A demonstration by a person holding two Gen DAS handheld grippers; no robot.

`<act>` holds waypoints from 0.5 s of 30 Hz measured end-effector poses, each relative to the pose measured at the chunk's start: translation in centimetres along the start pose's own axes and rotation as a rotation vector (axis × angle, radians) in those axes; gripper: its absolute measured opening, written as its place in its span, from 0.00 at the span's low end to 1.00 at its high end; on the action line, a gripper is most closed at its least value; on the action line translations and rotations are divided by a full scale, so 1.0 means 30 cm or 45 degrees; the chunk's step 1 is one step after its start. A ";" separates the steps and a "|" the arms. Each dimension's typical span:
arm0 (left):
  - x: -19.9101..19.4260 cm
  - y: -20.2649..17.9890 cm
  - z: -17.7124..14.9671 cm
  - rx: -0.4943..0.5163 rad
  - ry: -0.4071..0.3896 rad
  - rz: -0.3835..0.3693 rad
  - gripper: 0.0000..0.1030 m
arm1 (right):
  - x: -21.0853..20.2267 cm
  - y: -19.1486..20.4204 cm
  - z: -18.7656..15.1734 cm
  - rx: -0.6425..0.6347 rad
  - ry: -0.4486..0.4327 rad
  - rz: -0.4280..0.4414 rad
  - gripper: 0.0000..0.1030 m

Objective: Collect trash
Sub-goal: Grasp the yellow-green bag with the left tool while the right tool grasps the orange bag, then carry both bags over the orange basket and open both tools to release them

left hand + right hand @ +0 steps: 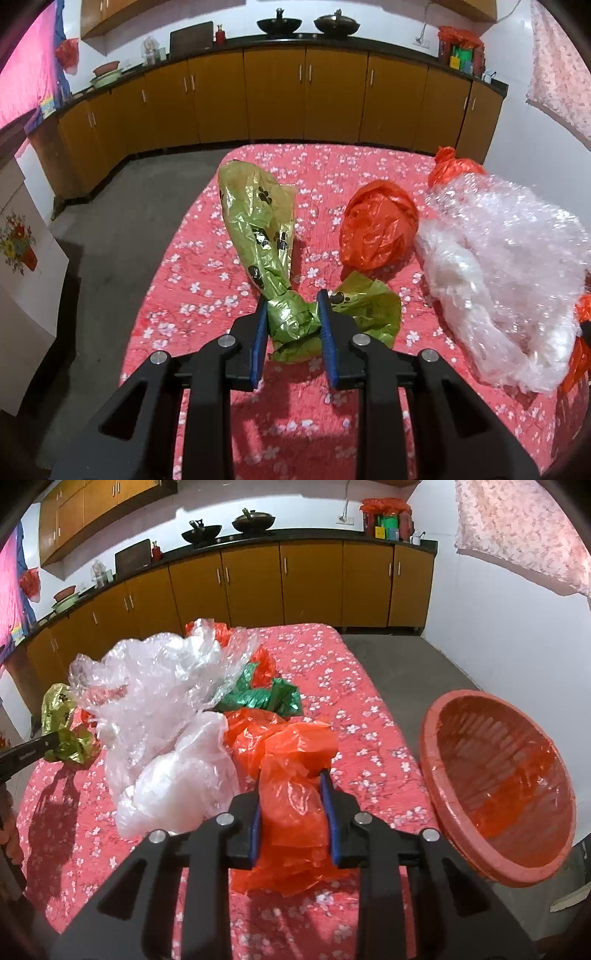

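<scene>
My right claw (291, 805) pinches the orange bag (291, 797), my left claw (291, 321) the green bag (295, 317); the basket (436, 775), probably the bin, sits just right of the right claw.

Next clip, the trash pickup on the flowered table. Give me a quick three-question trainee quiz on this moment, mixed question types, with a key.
1. True or false: the left gripper is shut on the green paw-print bag.
2. What does the right gripper hold? A) bubble wrap B) orange plastic bag C) green foil wrapper
3. Which container stands off the table's right edge in the right wrist view?

Key
1. True; the fingers pinch its twisted middle.
2. B, the orange plastic bag.
3. The red slatted basket, lined with orange plastic.
</scene>
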State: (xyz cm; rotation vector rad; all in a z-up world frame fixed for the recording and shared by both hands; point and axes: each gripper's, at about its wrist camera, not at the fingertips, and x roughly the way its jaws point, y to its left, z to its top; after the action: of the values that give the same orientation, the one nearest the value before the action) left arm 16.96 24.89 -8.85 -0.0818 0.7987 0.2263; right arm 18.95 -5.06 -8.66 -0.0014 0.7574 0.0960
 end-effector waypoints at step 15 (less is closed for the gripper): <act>-0.194 -0.071 0.024 0.066 -0.137 -0.059 0.25 | -0.132 -0.064 0.007 0.037 -0.090 -0.018 0.26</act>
State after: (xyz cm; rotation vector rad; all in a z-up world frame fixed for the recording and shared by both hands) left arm 14.04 21.93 -4.20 -0.0391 0.6940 0.1644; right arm 16.39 -7.30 -5.84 0.0242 0.6881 0.0710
